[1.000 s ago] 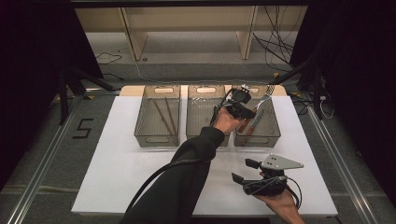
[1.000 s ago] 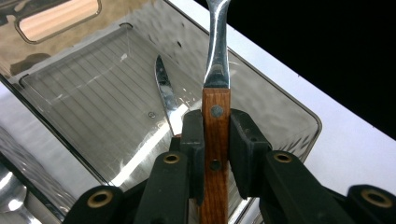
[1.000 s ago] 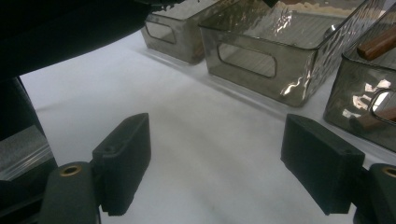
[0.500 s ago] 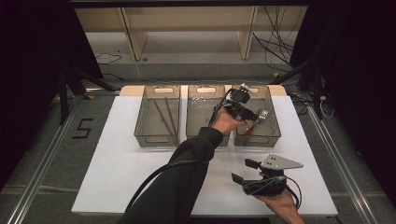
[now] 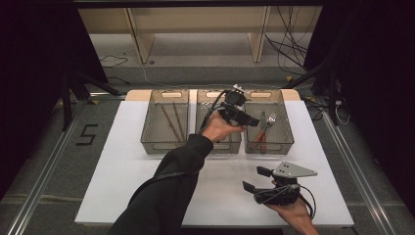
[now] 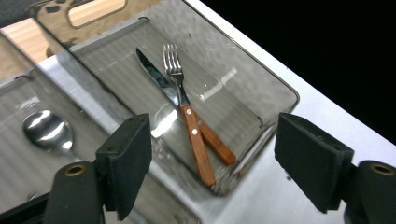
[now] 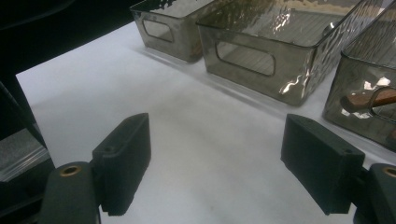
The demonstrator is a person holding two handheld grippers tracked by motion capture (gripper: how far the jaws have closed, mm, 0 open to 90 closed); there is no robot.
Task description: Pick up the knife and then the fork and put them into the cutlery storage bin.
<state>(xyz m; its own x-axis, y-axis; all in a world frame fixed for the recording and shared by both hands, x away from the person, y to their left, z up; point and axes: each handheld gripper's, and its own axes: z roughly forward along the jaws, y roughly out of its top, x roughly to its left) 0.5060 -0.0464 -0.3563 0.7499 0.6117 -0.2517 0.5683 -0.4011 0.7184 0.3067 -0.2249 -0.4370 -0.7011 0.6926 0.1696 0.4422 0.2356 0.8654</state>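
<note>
Fork (image 6: 173, 65) now lies across knife (image 6: 156, 77) in right bin (image 5: 286, 132); both grippers' fingers open, empty

Light is falling from overhead onto the white table (image 5: 122, 186), which is glowing bright while the room to the left and right is sinking into near black. Shadows under the arms are lying soft and faint. In the left gripper view, glare is streaking across the smoky right bin (image 6: 243, 100) and shining off the spoon (image 6: 46, 130); the near black pads (image 6: 128, 161) are looking slightly soft. In the right gripper view, the rippled walls of the middle bin (image 7: 261, 60) are catching bright flecks, and the far bins are blurring.
</note>
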